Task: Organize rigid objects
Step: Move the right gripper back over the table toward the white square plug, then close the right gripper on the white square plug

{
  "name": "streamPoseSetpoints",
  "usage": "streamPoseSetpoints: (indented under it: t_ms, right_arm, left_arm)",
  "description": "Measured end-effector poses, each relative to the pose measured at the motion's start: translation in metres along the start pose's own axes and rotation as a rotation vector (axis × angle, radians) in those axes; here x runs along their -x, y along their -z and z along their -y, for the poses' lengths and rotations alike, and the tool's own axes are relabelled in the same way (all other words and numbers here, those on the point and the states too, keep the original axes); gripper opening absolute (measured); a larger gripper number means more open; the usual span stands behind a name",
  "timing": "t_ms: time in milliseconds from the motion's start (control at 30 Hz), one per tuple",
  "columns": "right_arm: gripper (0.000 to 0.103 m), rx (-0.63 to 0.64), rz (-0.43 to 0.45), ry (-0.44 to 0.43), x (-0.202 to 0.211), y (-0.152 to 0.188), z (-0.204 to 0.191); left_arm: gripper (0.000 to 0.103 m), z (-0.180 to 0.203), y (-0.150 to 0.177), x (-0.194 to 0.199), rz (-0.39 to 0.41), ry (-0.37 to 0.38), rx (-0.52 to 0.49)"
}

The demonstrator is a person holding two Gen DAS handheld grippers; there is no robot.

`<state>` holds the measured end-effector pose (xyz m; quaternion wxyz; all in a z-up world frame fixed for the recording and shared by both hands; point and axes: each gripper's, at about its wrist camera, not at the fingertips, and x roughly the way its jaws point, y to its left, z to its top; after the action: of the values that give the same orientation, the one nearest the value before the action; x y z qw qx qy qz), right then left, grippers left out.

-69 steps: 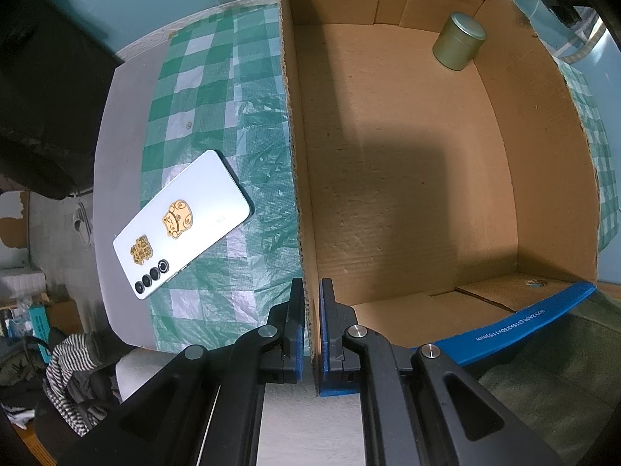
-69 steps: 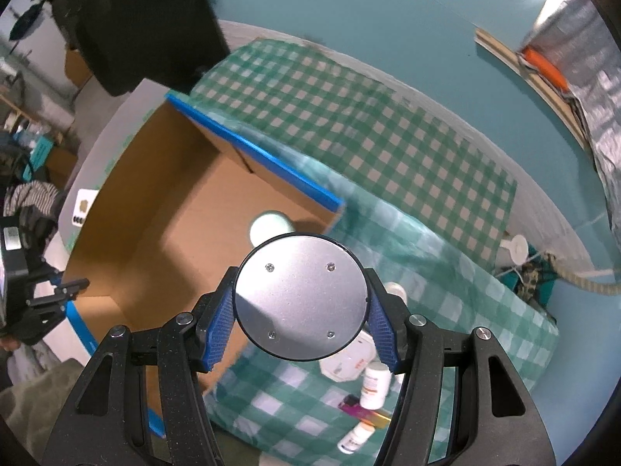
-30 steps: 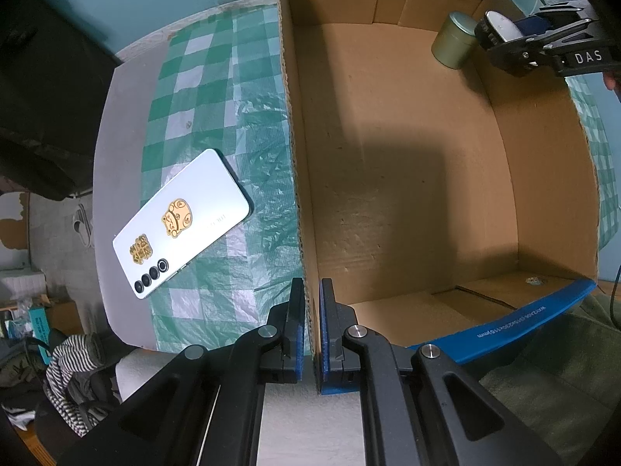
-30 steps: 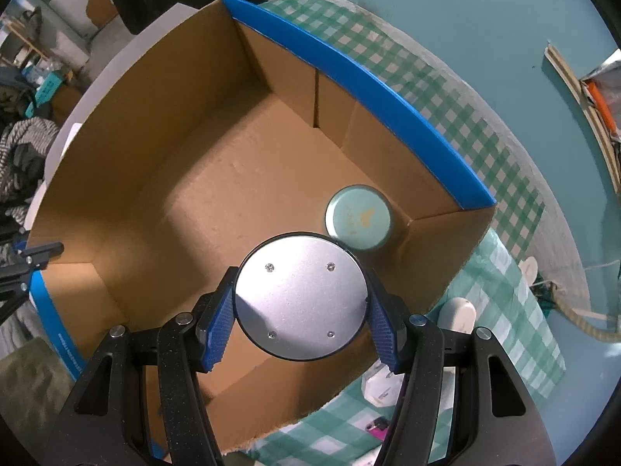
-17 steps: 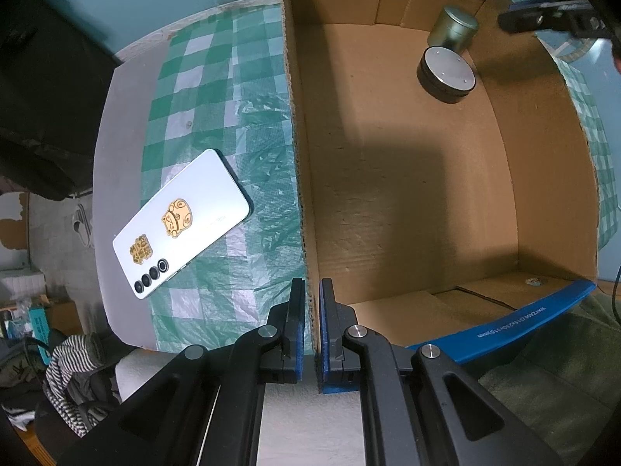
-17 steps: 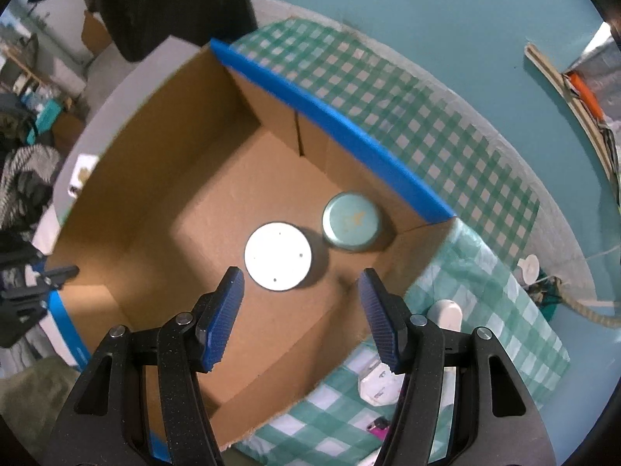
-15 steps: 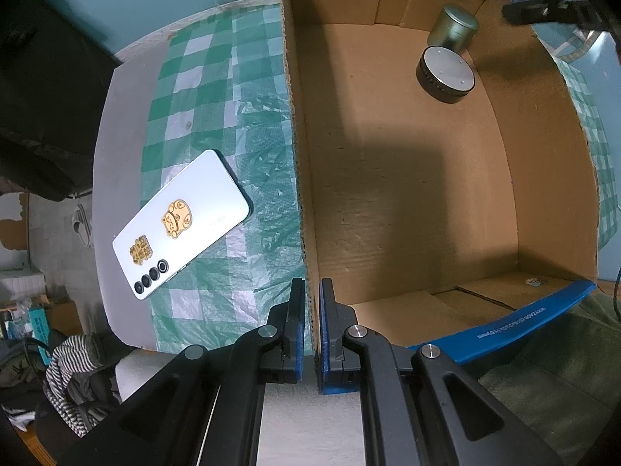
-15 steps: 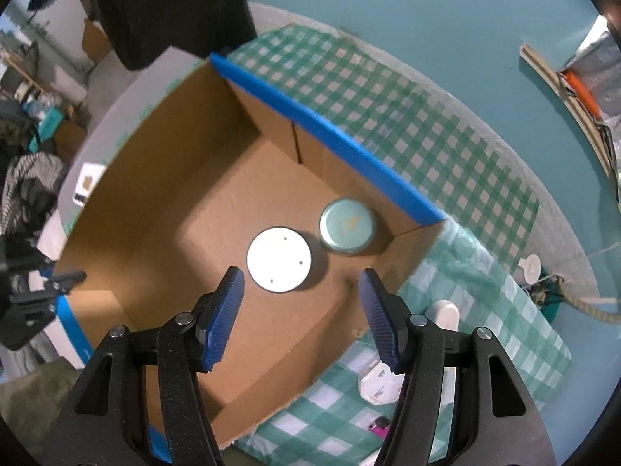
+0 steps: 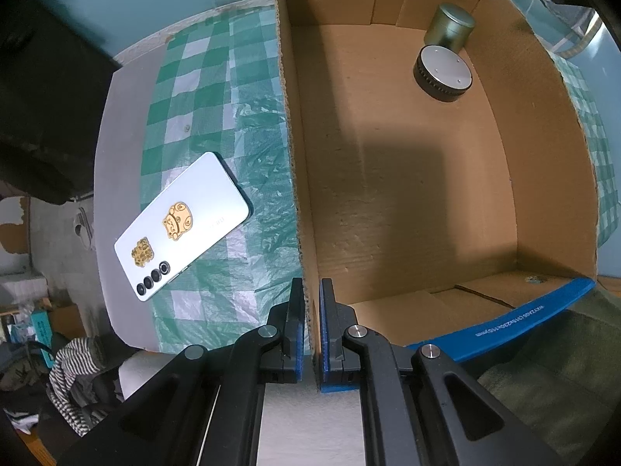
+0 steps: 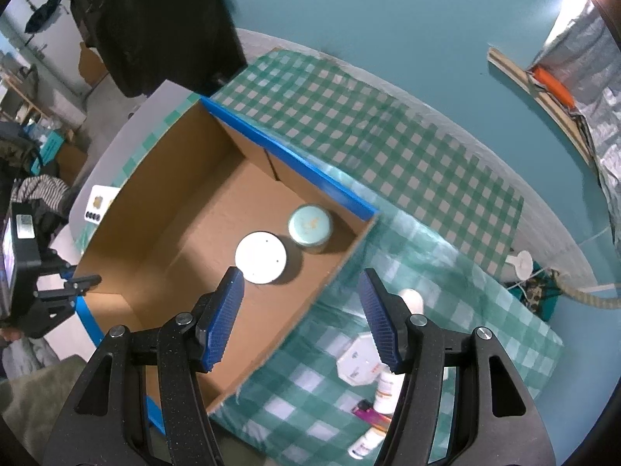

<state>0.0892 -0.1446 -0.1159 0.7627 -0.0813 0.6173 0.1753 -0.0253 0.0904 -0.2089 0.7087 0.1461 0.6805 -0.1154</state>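
Note:
A cardboard box [image 9: 407, 202] with blue-taped rims stands on a green checked cloth; it also shows in the right wrist view [image 10: 163, 233]. Inside, at its far corner, lie a flat silver-topped round disc [image 9: 443, 72] [image 10: 261, 257] and a green round tin [image 9: 449, 26] [image 10: 309, 224], side by side. My left gripper [image 9: 309, 303] is shut on the box's near side wall. My right gripper [image 10: 300, 310] is open and empty, held high above the box's right wall. A white phone [image 9: 181, 220] with gold stickers lies left of the box.
On the cloth right of the box lie a white plug [image 10: 359, 361], small white bottles [image 10: 386, 386], a lighter [image 10: 368, 413] and a white round item [image 10: 412, 298]. A teal wall lies behind. Dark clothing [image 10: 155, 19] hangs at the back left.
My right gripper carried the silver disc into the box, opened and left it beside the green tin, then rose and drew back. My left gripper has kept its hold on the box wall.

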Motion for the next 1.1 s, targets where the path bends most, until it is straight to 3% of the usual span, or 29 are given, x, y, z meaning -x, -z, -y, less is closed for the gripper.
streamPoseSetpoints:
  t_ms: [767, 1100]
  right_arm:
    - [0.062, -0.154, 0.006, 0.049, 0.032, 0.044, 0.067]
    - [0.062, -0.253, -0.050, 0.095, -0.001, 0.081, 0.123]
  left_arm:
    - [0.007, 0.002, 0.000, 0.002, -0.009, -0.009, -0.007]
    - [0.007, 0.002, 0.003, 0.003, -0.010, -0.008, -0.004]
